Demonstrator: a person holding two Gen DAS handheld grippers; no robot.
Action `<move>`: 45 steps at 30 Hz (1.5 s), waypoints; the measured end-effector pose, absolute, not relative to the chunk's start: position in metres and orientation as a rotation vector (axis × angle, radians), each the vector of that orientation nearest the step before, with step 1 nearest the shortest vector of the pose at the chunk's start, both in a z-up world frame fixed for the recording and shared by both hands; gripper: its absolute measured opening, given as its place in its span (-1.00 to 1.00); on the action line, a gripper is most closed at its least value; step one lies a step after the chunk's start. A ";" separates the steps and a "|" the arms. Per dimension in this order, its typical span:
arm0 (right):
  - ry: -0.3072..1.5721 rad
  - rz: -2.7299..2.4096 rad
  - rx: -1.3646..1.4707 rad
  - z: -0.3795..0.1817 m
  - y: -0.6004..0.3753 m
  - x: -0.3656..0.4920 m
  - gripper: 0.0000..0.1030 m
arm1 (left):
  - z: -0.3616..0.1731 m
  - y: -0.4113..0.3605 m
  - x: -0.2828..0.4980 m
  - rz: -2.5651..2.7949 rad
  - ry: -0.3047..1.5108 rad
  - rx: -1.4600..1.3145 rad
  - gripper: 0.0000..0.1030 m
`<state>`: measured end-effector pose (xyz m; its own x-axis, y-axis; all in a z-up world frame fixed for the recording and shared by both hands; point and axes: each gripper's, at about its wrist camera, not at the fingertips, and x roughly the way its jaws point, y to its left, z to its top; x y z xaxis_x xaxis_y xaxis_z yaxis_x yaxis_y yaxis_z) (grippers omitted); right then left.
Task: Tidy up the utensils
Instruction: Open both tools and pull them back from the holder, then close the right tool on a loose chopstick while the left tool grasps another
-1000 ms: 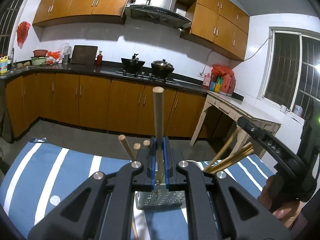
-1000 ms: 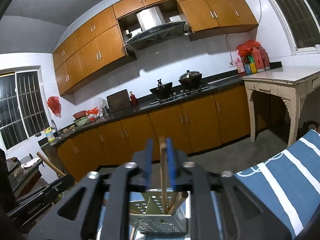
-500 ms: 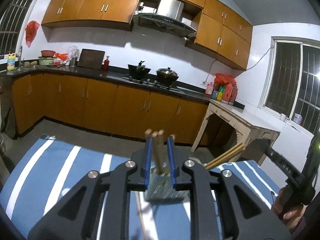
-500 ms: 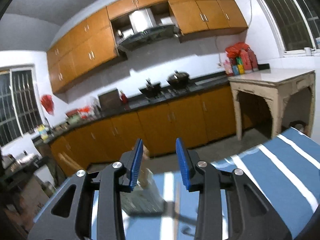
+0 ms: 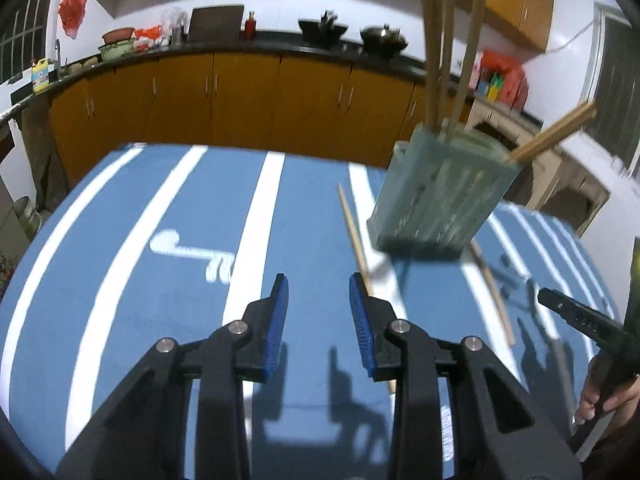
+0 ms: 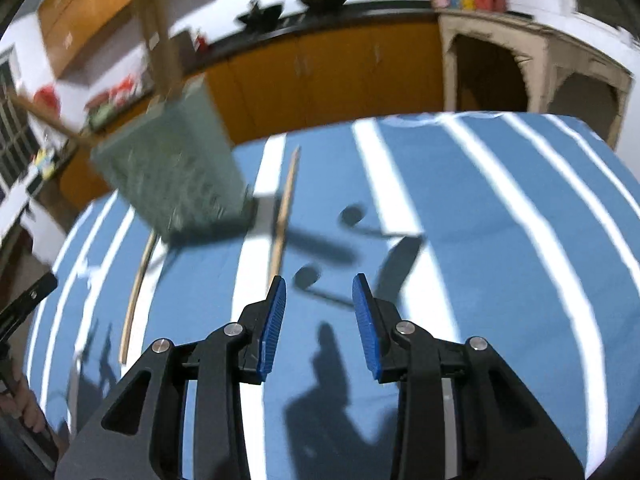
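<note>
- Up front in the left wrist view, the left gripper (image 5: 318, 294) hangs over the striped tablecloth (image 5: 168, 216) with its blue pads spread and nothing between them.
- Ahead and to its right stands the perforated holder (image 5: 438, 196), blurred, with chopsticks (image 5: 444, 52) upright in it and one leaning out right.
- Just left of the holder a loose chopstick (image 5: 354, 232) lies on the cloth, running back beside the right pad; another (image 5: 494, 292) lies farther right.
- Over in the right wrist view, the right gripper (image 6: 318, 294) is likewise parted and empty.
- Ahead to its left sits the holder (image 6: 172, 176); one chopstick (image 6: 284, 208) lies straight ahead by the left pad, another (image 6: 138, 292) well left.
</note>
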<state>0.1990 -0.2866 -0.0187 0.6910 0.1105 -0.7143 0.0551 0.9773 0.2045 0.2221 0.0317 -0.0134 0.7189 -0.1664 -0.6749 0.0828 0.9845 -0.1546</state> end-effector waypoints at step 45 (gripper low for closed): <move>0.851 0.004 0.079 -0.051 -0.267 0.212 -0.84 | -0.069 0.008 0.262 -0.087 0.913 -0.038 -0.84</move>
<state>0.2120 -0.2668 -0.0512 0.6594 0.0348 -0.7510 0.0283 0.9971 0.0710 0.2619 0.0082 -0.0687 0.6082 -0.0916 -0.7885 0.0592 0.9958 -0.0700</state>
